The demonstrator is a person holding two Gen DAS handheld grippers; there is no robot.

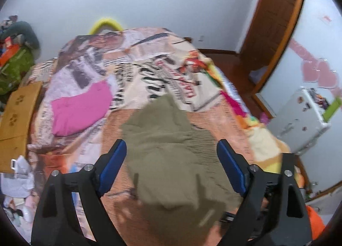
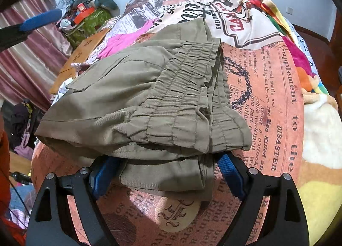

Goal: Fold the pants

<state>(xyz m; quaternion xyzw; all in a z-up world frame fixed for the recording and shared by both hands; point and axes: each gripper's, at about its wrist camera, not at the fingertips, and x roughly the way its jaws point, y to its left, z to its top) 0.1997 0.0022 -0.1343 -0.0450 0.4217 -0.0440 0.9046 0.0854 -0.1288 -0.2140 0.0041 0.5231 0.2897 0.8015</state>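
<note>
The green-brown pants (image 2: pixel 136 100) lie folded in a pile on the bed (image 2: pixel 275 105), on its newspaper-print blanket. The left claw (image 1: pixel 171 149) is wide and let go, with the pants lying below it. The right claw (image 2: pixel 166 169) is wide too, its blue pads (image 2: pixel 229 169) on either side of the pants' near edge, not squeezing. A pink cloth (image 1: pixel 79 109) lies just beside the pants.

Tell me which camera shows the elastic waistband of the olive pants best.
The right wrist view: the waistband is sharp there, its gathered ribs and stitching lying on top of the folded pants. The left wrist view shows the pants blurred, the ribbing only faintly visible.
</note>
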